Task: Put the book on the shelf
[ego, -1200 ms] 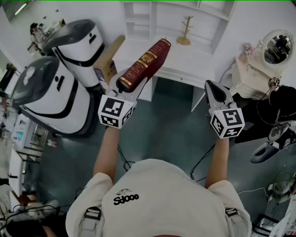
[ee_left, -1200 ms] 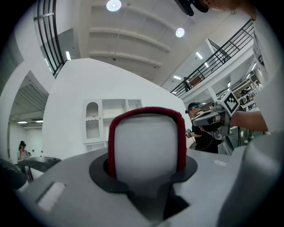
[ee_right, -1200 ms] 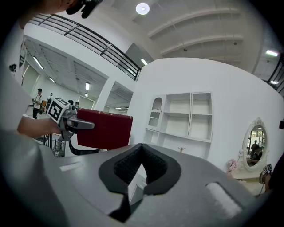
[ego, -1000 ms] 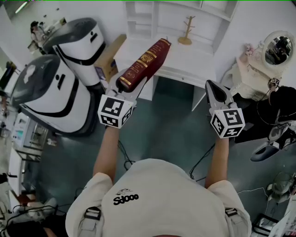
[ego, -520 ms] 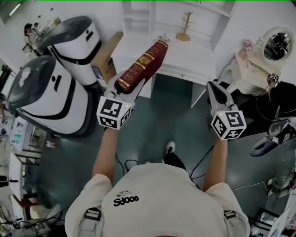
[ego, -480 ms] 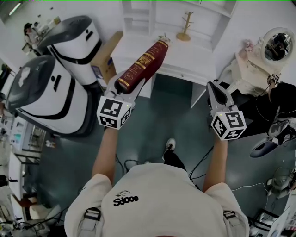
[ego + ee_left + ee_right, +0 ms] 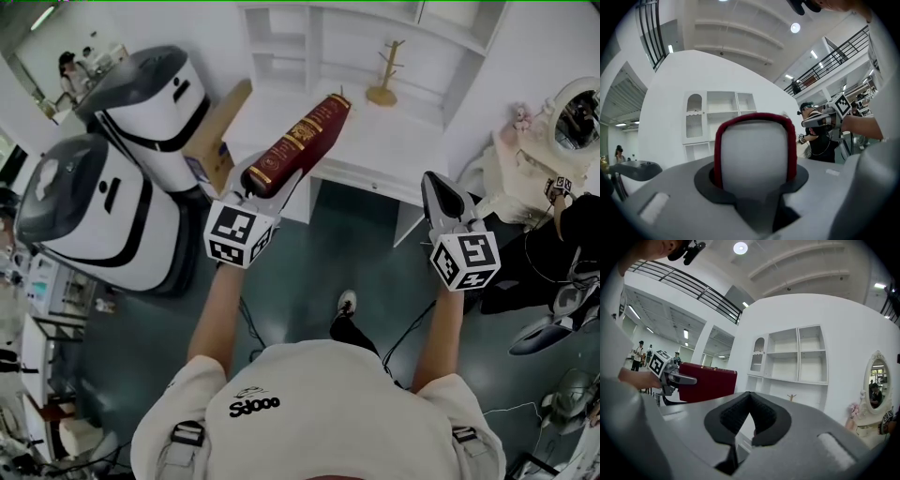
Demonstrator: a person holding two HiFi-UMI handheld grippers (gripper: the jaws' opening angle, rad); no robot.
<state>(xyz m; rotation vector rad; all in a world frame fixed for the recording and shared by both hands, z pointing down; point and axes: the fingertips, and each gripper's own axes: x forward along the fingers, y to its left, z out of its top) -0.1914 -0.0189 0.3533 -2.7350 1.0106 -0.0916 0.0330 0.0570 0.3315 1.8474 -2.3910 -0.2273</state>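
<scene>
Left gripper (image 7: 263,180) fingers clamp the red book (image 7: 300,139) — right gripper (image 7: 434,180) fingers seemingly closed, empty.

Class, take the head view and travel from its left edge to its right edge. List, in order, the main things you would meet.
white-and-black machines → red book → wooden peg stand → right gripper → oval mirror
</scene>
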